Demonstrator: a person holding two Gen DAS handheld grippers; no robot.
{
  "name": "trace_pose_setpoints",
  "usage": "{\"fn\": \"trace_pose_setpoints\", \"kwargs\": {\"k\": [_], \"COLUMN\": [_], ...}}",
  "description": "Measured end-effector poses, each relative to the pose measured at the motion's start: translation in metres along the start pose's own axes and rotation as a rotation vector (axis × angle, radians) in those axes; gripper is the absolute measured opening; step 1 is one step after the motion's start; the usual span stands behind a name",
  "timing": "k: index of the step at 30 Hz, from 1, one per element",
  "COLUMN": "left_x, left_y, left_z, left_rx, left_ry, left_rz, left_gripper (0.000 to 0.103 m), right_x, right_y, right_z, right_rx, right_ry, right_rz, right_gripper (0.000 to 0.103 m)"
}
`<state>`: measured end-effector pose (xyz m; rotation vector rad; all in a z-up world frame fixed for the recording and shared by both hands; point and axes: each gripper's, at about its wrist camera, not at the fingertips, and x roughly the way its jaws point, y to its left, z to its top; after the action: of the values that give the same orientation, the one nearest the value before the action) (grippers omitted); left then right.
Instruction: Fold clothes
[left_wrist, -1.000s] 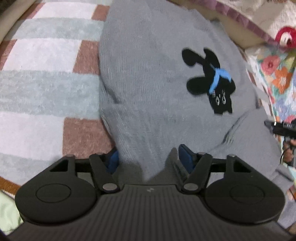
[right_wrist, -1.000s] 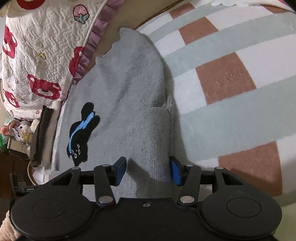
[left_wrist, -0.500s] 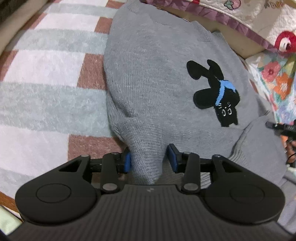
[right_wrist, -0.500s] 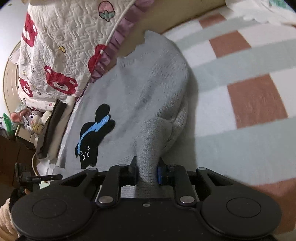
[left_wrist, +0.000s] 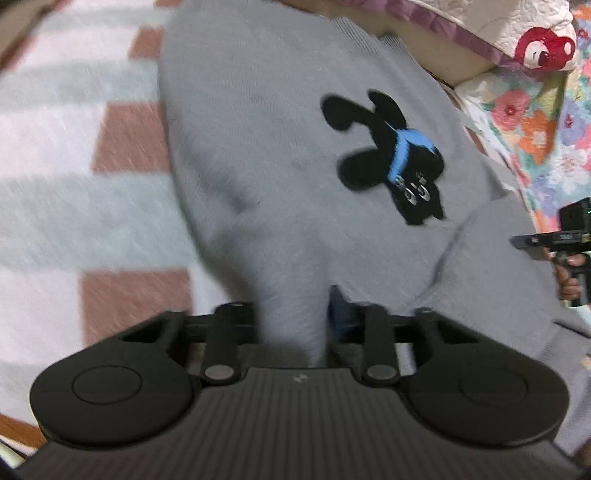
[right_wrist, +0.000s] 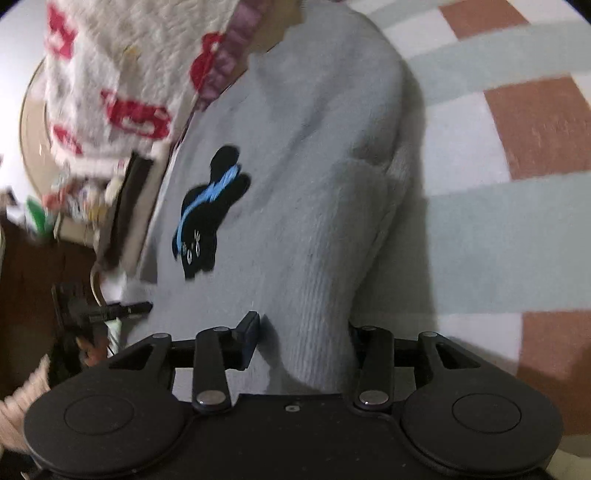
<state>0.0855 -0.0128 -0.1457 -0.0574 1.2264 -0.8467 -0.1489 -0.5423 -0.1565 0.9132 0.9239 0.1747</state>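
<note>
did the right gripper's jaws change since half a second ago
Yes. The right gripper was pinched tight on the grey sweater; its jaws now stand wider, sleeve fabric between them.

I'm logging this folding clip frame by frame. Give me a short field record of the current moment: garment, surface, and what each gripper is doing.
garment: grey sweater with a black rabbit patch, front side up
surface: checked blanket in pink, white and pale green
left gripper: shut on a bunched fold of the sweater's near edge
right gripper: fabric between the fingers, jaws fairly wide; grip uncertain
background: bear-print quilt beyond the sweater
image quality: motion blur in both views
</note>
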Motion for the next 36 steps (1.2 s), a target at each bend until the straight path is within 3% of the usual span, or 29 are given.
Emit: {"fn": "trace_pose_setpoints", "kwargs": {"k": [5,6,8,10,12,13,14,16,17,18,21,25,30,36], "left_x": [-0.001,-0.002,-0.002,-0.003,-0.003,-0.004,-0.004,-0.007,-0.008,-0.012,-0.025,-0.049,-0.050,-0.064], "left_y": [0.003,0.003,0.004,0.005,0.007,0.007,0.004,-0.002,-0.006,-0.013,-0.032,-0.032,-0.036,-0.041], "left_z": [-0.002,-0.003,-0.003,-0.004,-0.005,-0.006,-0.006,-0.006,-0.007,-0.007,-0.006,-0.002,0.000,0.030], "left_rx": [-0.038,-0.046,-0.061,-0.077,-0.092,-0.100,-0.074,-0.027,-0.007,0.036,0.139,0.093,0.121,0.122], "left_ry": [0.023,0.027,0.036,0.046,0.055,0.059,0.054,0.034,0.021,0.002,-0.070,-0.163,-0.177,-0.268], "left_rz": [-0.032,-0.038,-0.051,-0.063,-0.076,-0.082,-0.052,-0.015,-0.009,0.017,0.078,0.045,0.082,0.087], "left_gripper": [0.025,0.029,0.051,0.056,0.054,0.042,0.018,0.017,0.017,0.016,0.016,0.016,0.016,0.015], "right_x": [0.003,0.003,-0.001,-0.009,-0.009,-0.009,-0.010,-0.012,-0.013,-0.016,-0.025,-0.036,-0.038,-0.050], "right_y": [0.001,0.006,0.014,0.020,0.007,0.001,-0.001,-0.006,0.001,0.010,0.046,0.082,0.069,0.096], "right_z": [-0.006,-0.008,-0.011,-0.014,-0.015,-0.015,-0.015,-0.017,-0.019,-0.021,-0.023,-0.024,-0.020,0.001], "right_rx": [-0.018,-0.029,-0.058,-0.091,-0.032,-0.002,0.013,0.042,0.015,-0.009,-0.143,-0.292,-0.248,-0.275], "right_ry": [0.052,0.052,0.068,0.097,0.137,0.156,0.136,0.095,0.061,0.024,-0.053,-0.077,-0.092,-0.201], "right_rz": [0.022,0.004,-0.011,-0.008,0.020,0.034,0.039,0.049,0.061,0.068,0.057,0.004,-0.050,-0.002], "right_gripper": [0.033,0.032,0.033,0.044,0.053,0.053,0.052,0.039,0.026,0.024,0.023,0.022,0.021,0.020]}}
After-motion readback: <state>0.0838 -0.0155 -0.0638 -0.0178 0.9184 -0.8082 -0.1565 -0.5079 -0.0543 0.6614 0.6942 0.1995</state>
